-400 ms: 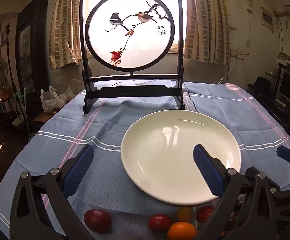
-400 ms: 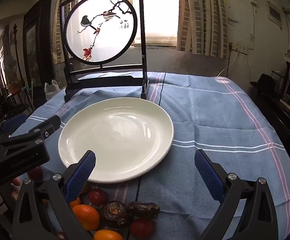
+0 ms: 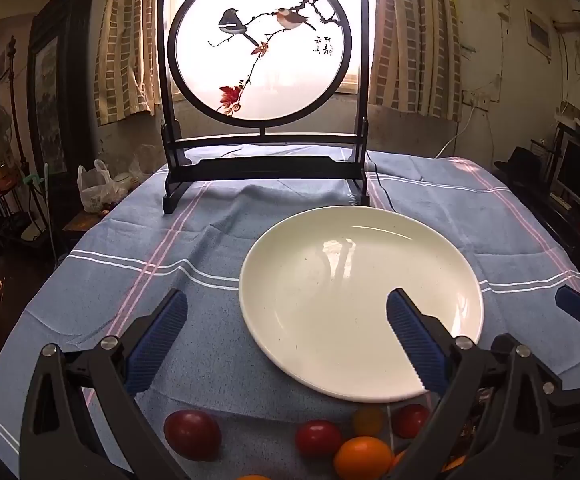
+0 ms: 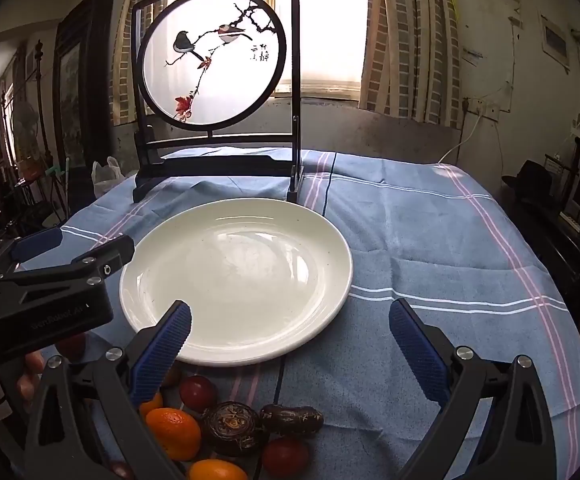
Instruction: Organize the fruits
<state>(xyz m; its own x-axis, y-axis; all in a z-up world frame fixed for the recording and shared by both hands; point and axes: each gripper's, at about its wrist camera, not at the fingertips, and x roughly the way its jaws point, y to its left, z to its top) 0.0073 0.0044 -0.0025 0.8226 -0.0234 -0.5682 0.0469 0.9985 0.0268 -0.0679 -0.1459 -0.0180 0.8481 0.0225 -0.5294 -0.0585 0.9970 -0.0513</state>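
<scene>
An empty white plate [image 3: 314,280] [image 4: 249,248] lies on the blue striped tablecloth. Loose fruit lies in front of its near rim: red plums [image 3: 191,434] [image 3: 318,437] [image 4: 197,393], oranges [image 3: 362,457] [image 4: 173,433], a dark round fruit [image 4: 231,426] and a dark oblong one [image 4: 292,420]. My left gripper [image 3: 285,316] is open and empty, above the fruit, its right finger over the plate's near edge. My right gripper [image 4: 290,328] is open and empty, above the fruit and the plate's near right rim. The left gripper's body [image 4: 49,280] shows at the left of the right wrist view.
A dark wooden table screen with a round bird painting [image 3: 263,52] [image 4: 213,60] stands behind the plate. A cable [image 3: 382,188] runs past its right foot. A plastic bag [image 3: 97,188] sits beyond the table's left edge; furniture stands to the right.
Both grippers have barely moved; the left view has shifted very slightly. Nothing was picked up or let go.
</scene>
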